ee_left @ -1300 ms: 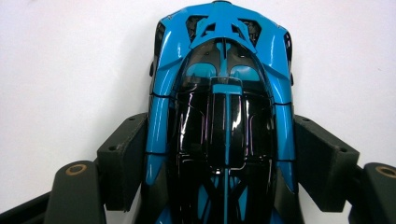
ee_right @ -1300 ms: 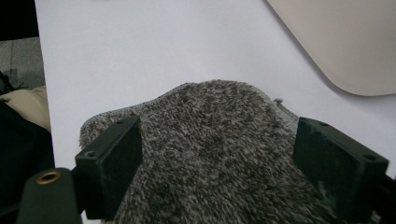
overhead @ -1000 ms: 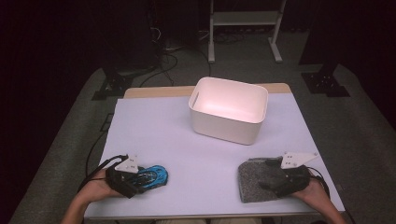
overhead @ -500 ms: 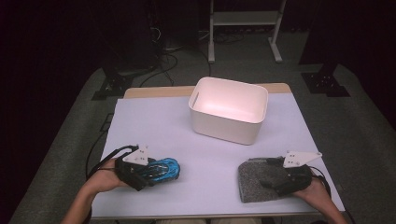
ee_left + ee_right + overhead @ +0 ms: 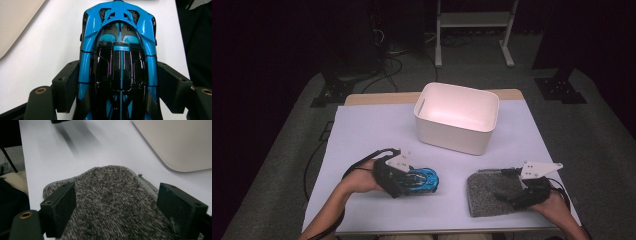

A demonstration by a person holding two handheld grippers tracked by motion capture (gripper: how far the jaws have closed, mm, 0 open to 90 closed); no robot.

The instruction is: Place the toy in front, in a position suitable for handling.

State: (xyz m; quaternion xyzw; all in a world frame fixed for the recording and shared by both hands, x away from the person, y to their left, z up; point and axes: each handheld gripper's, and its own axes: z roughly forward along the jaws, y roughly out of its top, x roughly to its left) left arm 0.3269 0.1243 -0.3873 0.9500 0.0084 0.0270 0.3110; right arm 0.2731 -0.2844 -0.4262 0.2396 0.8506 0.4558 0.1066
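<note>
Blue toy car (image 5: 422, 181): lay at the left front of the bench, nose pointing toward the middle, its glossy blue and black body gripped at the flanks.
Left gripper (image 5: 404, 181): was clamped on the car, one black jaw pressed against each side, as the left gripper view (image 5: 117, 82) showed; gripping across the narrow width looked like the surest hold on so smooth a shell.
Left hand (image 5: 362, 177): came in from the bench's front edge, wrapped around the gripper body, a cable looping behind it.
White bin (image 5: 457, 117): stood open and empty toward the back, middle of the bench, well apart from both things; it was probably where they were meant to go.
Grey fleecy cloth (image 5: 489, 192): lay flat at the right front, just beside the bench's front edge.
Right gripper (image 5: 512, 196): stood with jaws apart, straddling the cloth's near end; in the right gripper view (image 5: 115, 205) the pile rose between them without being pinched, likely set for a close.
Bench surface (image 5: 377, 130): was a plain pale sheet over a wooden top, whose edge showed at the back.
Room: was dark, with grey carpet, loose cables and a white metal stand (image 5: 472, 20) behind the bench.
</note>
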